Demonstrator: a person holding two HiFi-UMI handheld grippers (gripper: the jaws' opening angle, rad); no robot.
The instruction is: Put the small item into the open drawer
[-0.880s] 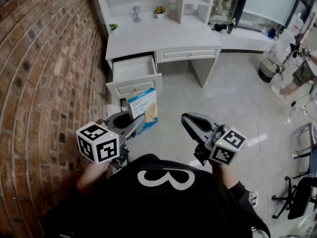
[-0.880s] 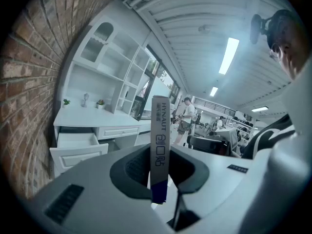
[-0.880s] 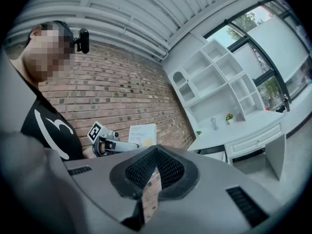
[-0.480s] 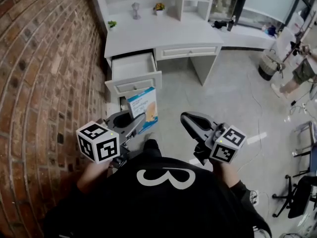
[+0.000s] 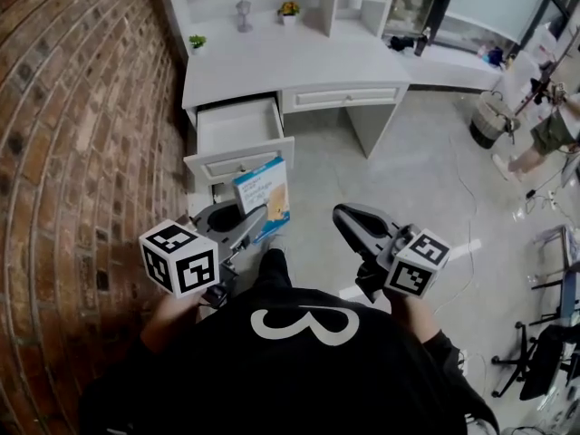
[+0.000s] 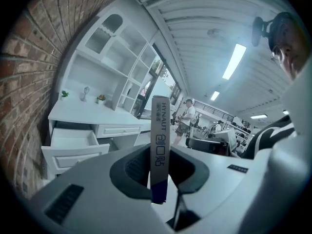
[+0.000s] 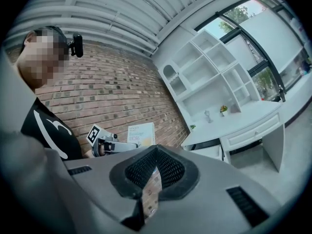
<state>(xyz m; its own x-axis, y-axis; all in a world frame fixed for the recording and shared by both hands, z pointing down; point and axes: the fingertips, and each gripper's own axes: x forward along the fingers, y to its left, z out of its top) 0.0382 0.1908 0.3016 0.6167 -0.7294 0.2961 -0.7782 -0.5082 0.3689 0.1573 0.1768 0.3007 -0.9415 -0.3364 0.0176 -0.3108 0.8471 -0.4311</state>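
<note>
My left gripper (image 5: 256, 216) is shut on a small white and blue box (image 5: 262, 198), held upright in front of my chest. In the left gripper view the box (image 6: 160, 145) stands edge-on between the pads. The open drawer (image 5: 237, 127) juts from the left end of the white desk (image 5: 290, 62), ahead of the box, and its inside looks bare. It also shows low at the left as the drawer (image 6: 73, 140) of the left gripper view. My right gripper (image 5: 343, 216) is shut with nothing in it, level with the left one.
A brick wall (image 5: 72, 134) runs along the left, close to the drawer. Small plants (image 5: 288, 9) and a figurine stand at the back of the desk. A person (image 5: 544, 134) stands far right, beside a bag (image 5: 494, 120). An office chair (image 5: 544, 361) is at lower right.
The desk and drawer have slid a little left and down in the head view. A shoe now shows between the grippers. Both grippers keep their pose.
</note>
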